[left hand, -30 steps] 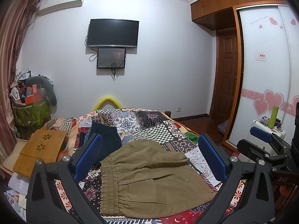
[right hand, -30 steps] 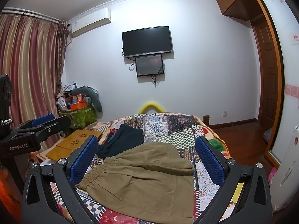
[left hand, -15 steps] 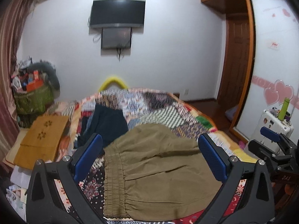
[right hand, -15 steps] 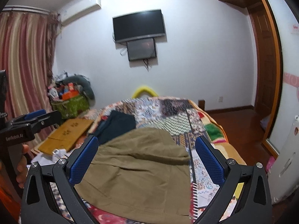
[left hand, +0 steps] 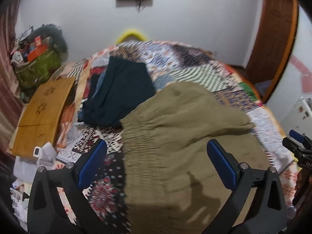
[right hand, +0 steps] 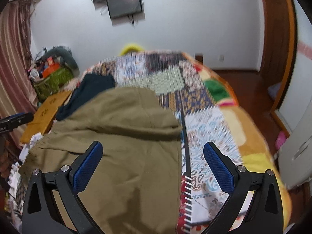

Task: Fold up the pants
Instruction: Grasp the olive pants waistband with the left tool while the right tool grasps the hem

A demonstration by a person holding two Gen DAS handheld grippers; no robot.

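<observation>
Olive-khaki pants (left hand: 181, 156) lying on multicoloured patchwork quilt (right hand: 210, 136), dark navy garment (left hand: 120, 93) sitting beside, blue gripper pads (right hand: 87, 167) showing

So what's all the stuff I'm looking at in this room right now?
olive pants: one, khaki-green, spread on the near bed.
dark garment: one, navy, beyond the waistband.
patchwork quilt: one, multicoloured, covering the bed.
wooden board: one, tan, left of the bed.
green bag: one, full of clutter, far left corner.
yellow hoop: one, behind the bed.
wall screen: one, dark, on the white wall.
door: one, brown, right.
left claw: open, blue pads, above the pants.
right claw: open, blue pads, over the pants' right edge.
</observation>
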